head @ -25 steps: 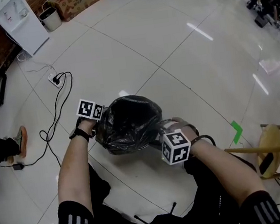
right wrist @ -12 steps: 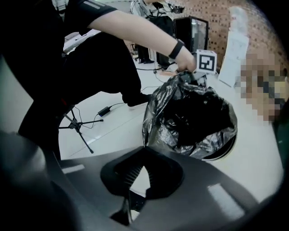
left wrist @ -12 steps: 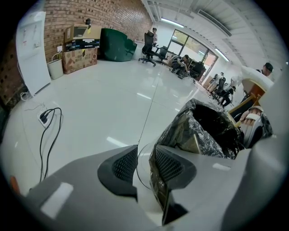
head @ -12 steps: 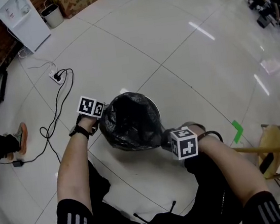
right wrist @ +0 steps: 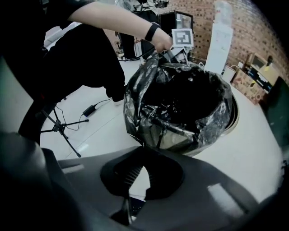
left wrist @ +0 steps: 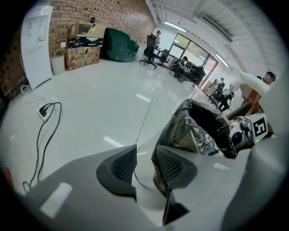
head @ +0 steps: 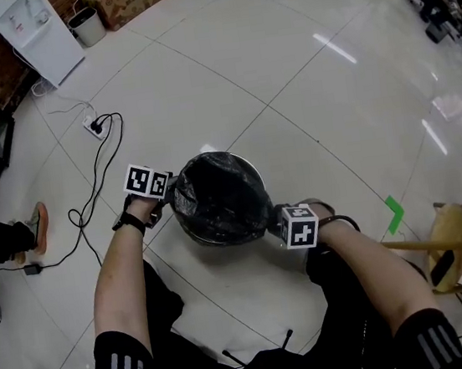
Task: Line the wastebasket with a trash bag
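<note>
Right gripper, newly clamped on the black plastic trash bag, draws its hem over the rim of the round metal wastebasket.

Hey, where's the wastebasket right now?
Head view, centre: the wastebasket stands on the white floor, between the left hand-held gripper and the right hand-held gripper, with the black trash bag draped over its rim.
</note>
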The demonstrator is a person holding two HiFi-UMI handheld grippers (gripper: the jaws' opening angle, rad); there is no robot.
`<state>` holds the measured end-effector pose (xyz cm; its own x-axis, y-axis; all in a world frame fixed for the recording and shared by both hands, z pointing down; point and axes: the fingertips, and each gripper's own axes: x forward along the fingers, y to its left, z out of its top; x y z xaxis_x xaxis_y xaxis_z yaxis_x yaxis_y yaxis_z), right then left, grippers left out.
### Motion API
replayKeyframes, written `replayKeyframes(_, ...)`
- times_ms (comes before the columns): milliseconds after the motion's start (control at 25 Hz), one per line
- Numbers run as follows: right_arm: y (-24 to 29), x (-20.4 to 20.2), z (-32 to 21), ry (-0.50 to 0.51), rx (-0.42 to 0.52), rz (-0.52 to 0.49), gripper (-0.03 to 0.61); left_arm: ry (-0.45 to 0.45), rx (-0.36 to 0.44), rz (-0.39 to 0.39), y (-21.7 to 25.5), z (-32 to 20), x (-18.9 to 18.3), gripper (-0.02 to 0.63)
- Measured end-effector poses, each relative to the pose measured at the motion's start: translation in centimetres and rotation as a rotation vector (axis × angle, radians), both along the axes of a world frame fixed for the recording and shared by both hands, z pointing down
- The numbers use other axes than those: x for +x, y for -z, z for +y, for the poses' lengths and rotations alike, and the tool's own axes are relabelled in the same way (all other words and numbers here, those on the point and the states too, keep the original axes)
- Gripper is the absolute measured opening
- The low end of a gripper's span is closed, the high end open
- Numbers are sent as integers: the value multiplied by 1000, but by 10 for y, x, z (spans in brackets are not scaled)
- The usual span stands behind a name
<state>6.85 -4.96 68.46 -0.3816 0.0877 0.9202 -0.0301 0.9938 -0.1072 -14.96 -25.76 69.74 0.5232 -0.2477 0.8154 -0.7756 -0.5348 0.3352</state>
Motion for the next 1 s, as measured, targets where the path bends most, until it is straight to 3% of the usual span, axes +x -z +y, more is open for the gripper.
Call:
replayKeyframes(320,-7,-6,-3,-20,-22,1,6,48,-11,82,11,1,-7,174)
replayKeyframes(520,-7,-3,-2,-28,-22,15,9,97,2,90,33,-2,-40,204)
replayKeyframes(560,-6,-2,-1,-32,-36,20,27,118,9,94,38,-3,-46,204)
replayKeyframes(640,0,4,3,-32,-75,28,124,130,23,104,48,0,-50,204)
replayKeyframes(760,21,20,3,-84,-160,7,171,78,31,92,54,13,-38,202)
replayKeyframes(880,63,29,-16,-132,-203,-68,172,46,32,81,53,23,-23,203)
replayKeyframes(1000,104,32,-47,-185,-181,-144,172,55,41,60,51,27,-21,186)
